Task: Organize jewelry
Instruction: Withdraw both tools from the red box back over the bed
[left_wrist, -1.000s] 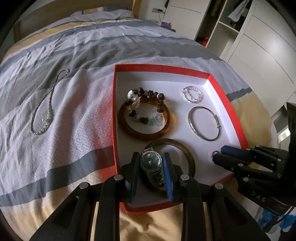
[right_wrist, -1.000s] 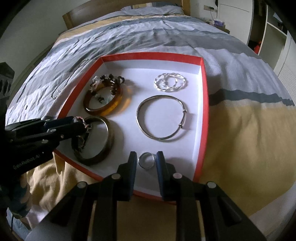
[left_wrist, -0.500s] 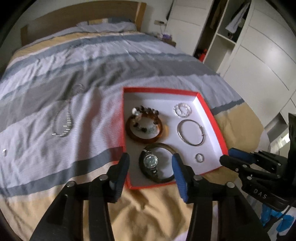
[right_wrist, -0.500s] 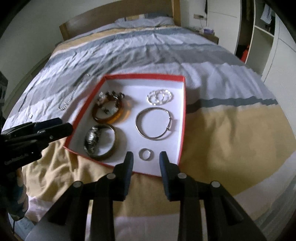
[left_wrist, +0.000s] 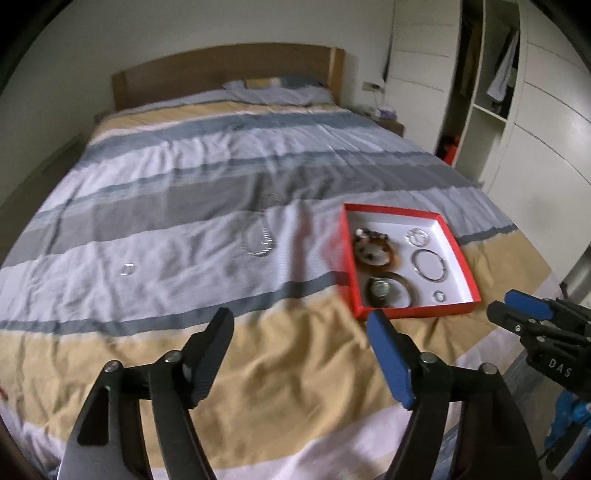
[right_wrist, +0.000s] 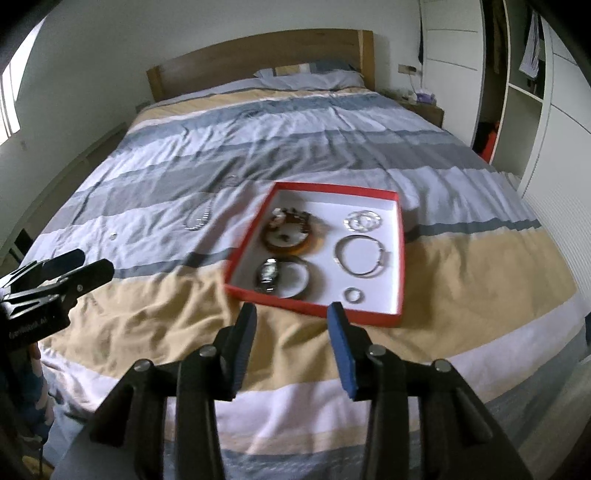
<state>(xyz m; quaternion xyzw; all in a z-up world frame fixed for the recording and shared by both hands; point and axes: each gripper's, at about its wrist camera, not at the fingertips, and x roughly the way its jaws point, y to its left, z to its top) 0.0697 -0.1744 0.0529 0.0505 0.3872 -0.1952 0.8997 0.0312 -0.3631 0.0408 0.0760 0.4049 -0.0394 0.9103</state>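
Note:
A red box (left_wrist: 466, 266) (right_wrist: 400, 251) with a white floor lies on the bed. In it are a watch (left_wrist: 378, 287) (right_wrist: 267, 274) inside a brown bangle, an amber bangle with beads (right_wrist: 290, 236), a silver bangle (left_wrist: 429, 264) (right_wrist: 360, 254), twisted rings (right_wrist: 362, 220) and a small ring (left_wrist: 438, 296) (right_wrist: 354, 294). A silver necklace (left_wrist: 260, 242) (right_wrist: 199, 219) and a small ring (left_wrist: 127, 269) (right_wrist: 113, 234) lie on the cover to the left. My left gripper (left_wrist: 301, 328) and right gripper (right_wrist: 291, 319) are open, empty, above the bed's near edge.
The bed has a striped grey, white and tan cover (left_wrist: 184, 192) and a wooden headboard (right_wrist: 258, 62). White wardrobes (left_wrist: 546, 129) stand at the right. A nightstand (right_wrist: 424, 107) is by the bed's far right corner.
Both grippers let go of the watch and the small ring, opened, and pulled back and up from the box. The left one has swung to the left.

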